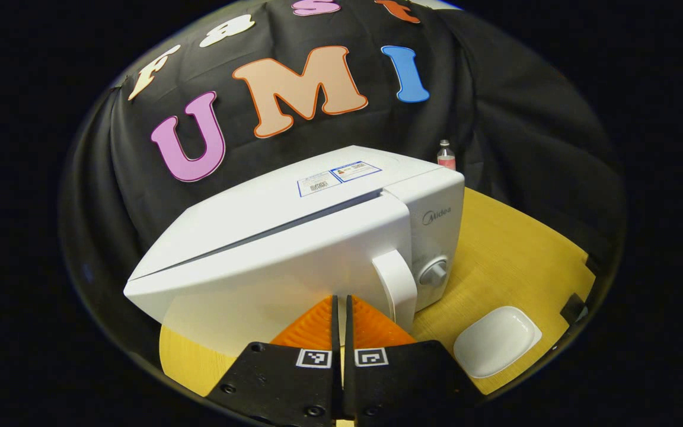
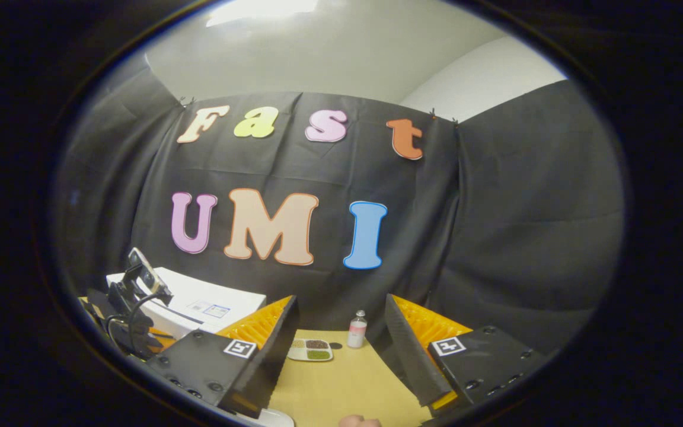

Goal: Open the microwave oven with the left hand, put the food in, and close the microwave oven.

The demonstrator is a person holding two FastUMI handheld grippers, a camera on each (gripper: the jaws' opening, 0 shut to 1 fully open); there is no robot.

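1. Left gripper (image 1: 341,308) is sitting low in front of the microwave oven (image 1: 294,237), fingers pressed together with nothing between them. It is lined up just beside the door handle (image 1: 398,284), likely so it can hook or push the handle.
2. The microwave door (image 1: 270,267) is looking slightly ajar: a dark seam is running along its top edge. My read: the opening step is just getting under way.
3. Right gripper (image 2: 341,341) is hanging back over the wooden table (image 2: 341,385), fingers spread wide and holding nothing, probably kept clear of the door swing.
4. The food is lying in a sectioned tray (image 2: 310,350) on the table, between the right fingers and farther off, near a small bottle (image 2: 357,329).
5. An empty white dish (image 1: 495,341) is resting by the microwave's front corner, below the control knob (image 1: 434,273).
6. The left gripper's body (image 2: 140,296) is showing at the left of the right gripper view, against the microwave.
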